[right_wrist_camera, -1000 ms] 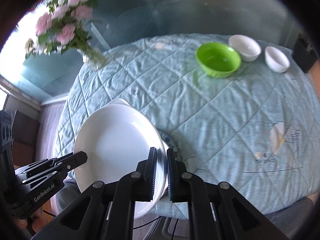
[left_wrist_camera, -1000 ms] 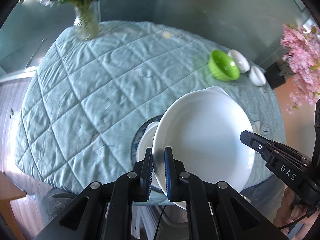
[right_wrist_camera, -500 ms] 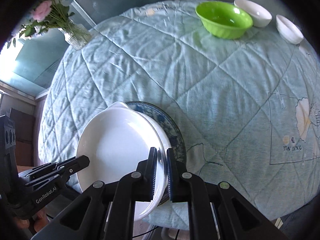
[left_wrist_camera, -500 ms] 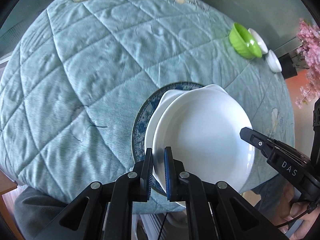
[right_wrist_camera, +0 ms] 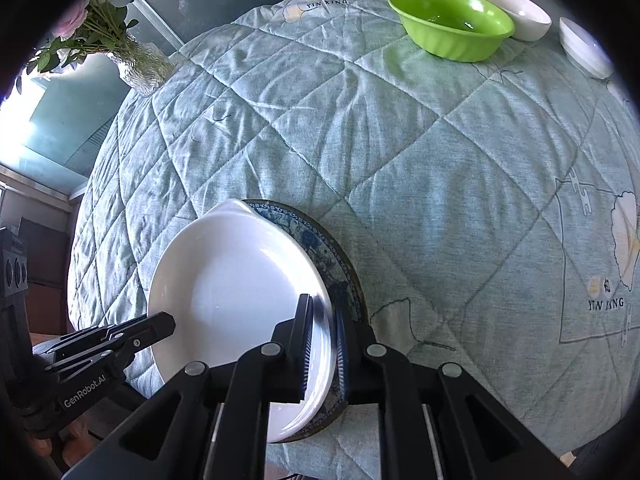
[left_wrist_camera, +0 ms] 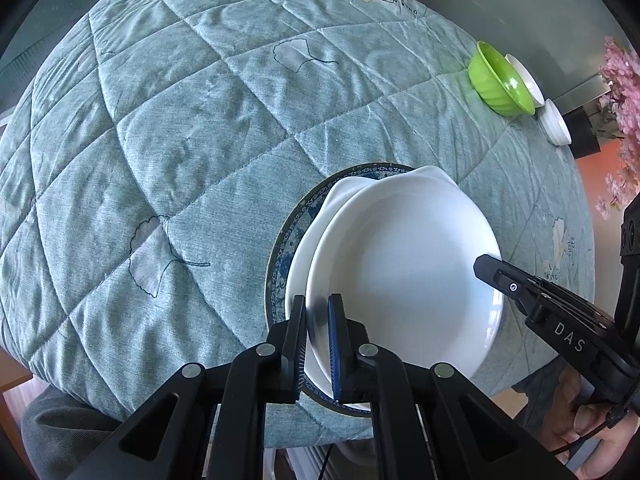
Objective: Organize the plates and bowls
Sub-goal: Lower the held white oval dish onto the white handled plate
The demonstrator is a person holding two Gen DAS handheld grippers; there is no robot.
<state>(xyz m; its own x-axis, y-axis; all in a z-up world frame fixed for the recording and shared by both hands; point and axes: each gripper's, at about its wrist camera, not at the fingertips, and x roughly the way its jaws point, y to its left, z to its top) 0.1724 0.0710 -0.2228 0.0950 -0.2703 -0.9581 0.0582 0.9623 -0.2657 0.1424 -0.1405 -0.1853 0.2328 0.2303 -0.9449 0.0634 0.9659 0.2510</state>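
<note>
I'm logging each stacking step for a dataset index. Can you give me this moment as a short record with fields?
held item: white plate, gripped at opposite rim edges
left gripper: shut on the plate's rim
right gripper: shut on the plate's rim
beneath it: second white plate on a blue patterned plate
contact with stack: cannot tell, very close
surface: quilted teal tablecloth
far side: green bowl, two small white bowls
also present: glass vase with flowers
</note>
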